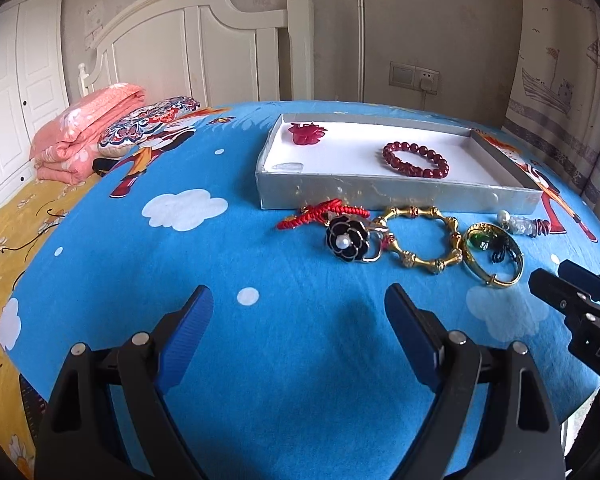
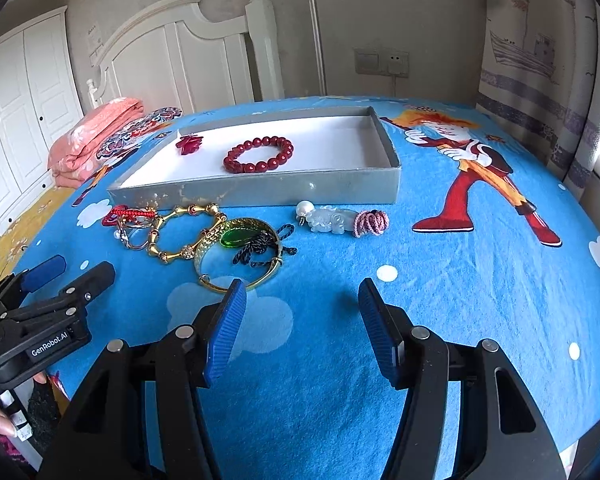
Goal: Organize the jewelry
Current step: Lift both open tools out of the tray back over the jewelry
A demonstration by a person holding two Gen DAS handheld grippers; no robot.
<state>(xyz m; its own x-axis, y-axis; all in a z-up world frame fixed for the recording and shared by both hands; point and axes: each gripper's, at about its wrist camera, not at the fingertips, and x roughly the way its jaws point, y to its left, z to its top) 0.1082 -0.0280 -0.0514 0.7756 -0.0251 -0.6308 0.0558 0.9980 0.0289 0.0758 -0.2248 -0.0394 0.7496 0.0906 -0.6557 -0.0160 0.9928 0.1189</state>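
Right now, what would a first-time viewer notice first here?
Probably the red bead bracelet lying in the white-lined grey tray on the bright blue cartoon bedsheet. Next, the cluster of gold bangles and a black flower brooch just in front of the tray.

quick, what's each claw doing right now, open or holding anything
Left claw: open, empty, over the blue sheet.
Right claw: open, empty, just short of the gold bangle.
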